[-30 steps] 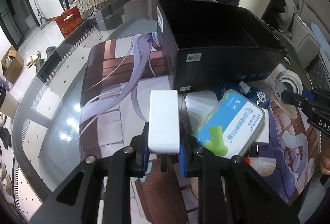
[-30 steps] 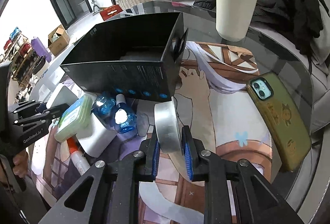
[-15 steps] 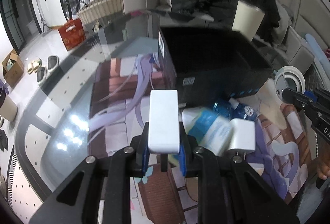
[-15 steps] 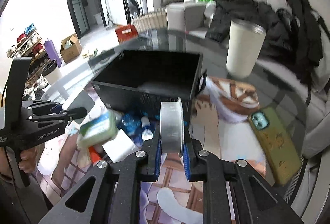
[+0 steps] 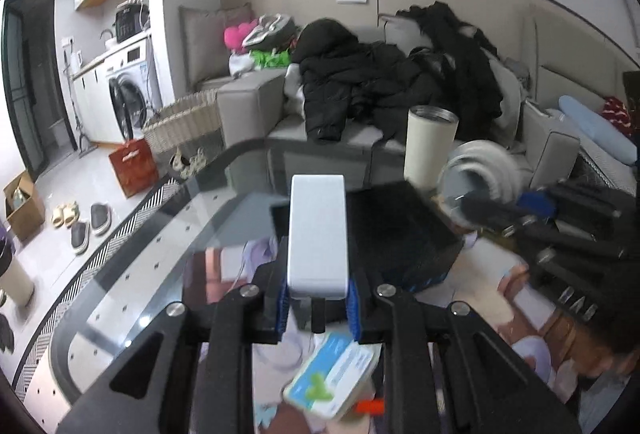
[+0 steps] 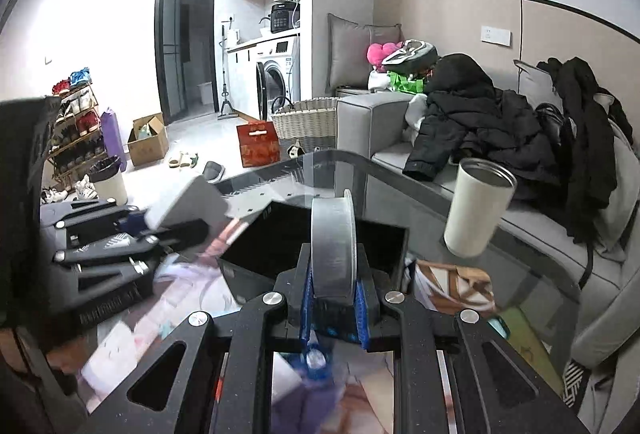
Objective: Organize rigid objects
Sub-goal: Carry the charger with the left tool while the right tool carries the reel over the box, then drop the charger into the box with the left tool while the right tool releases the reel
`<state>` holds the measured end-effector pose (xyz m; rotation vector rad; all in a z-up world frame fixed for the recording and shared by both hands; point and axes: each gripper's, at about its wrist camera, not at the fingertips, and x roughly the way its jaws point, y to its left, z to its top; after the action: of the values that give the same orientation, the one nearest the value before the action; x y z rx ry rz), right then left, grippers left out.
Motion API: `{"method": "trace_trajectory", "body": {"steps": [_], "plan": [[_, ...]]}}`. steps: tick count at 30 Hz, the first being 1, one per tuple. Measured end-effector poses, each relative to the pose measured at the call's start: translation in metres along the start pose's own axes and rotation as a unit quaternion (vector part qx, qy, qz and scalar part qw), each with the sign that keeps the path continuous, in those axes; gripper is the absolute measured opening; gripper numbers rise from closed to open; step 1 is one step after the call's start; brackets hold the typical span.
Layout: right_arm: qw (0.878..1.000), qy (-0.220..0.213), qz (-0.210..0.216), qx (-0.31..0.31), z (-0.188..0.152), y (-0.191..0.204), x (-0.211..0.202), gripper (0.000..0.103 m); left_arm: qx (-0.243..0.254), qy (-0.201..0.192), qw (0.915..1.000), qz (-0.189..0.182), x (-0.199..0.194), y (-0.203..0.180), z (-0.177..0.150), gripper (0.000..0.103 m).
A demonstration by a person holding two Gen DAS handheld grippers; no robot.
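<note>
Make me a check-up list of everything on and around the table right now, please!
Surface: round glass table with a printed cartoon mat.
Job's things: open black rectangular box; white rectangular block; round silver tin.
Clutter: blue-and-green flat pack, cream steel-rimmed tumbler, olive phone case.
Claws: left claw shut on the block; right claw shut on the tin.
Cables: nothing seen.
Surroundings: grey sofa piled with black coats, wicker basket, washing machine.
</note>
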<state>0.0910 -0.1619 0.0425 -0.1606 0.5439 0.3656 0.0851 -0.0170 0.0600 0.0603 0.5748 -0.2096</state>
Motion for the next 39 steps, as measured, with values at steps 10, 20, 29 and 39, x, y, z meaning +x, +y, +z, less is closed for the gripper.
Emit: {"method": "trace_trajectory", "body": {"steps": [10, 20, 29, 39], "plan": [[0.998, 0.043, -0.007, 0.039, 0.034, -0.019, 0.071, 0.017, -0.032, 0.069, 0.9971, 0.003, 0.077, 0.01, 0.035, 0.02], [0.979, 0.175, 0.039, 0.095, 0.01, -0.047, 0.136, 0.017, -0.056, 0.181, 0.9817, -0.018, 0.132, 0.004, 0.016, 0.02], [0.974, 0.2, 0.048, 0.098, 0.003, -0.044, 0.147, 0.017, -0.055, 0.2, 0.978, -0.018, 0.137, 0.003, 0.008, 0.02], [0.972, 0.208, 0.044, 0.098, 0.002, -0.044, 0.155, 0.017, -0.051, 0.206, 0.977, -0.018, 0.139, 0.003, 0.006, 0.021]]}}
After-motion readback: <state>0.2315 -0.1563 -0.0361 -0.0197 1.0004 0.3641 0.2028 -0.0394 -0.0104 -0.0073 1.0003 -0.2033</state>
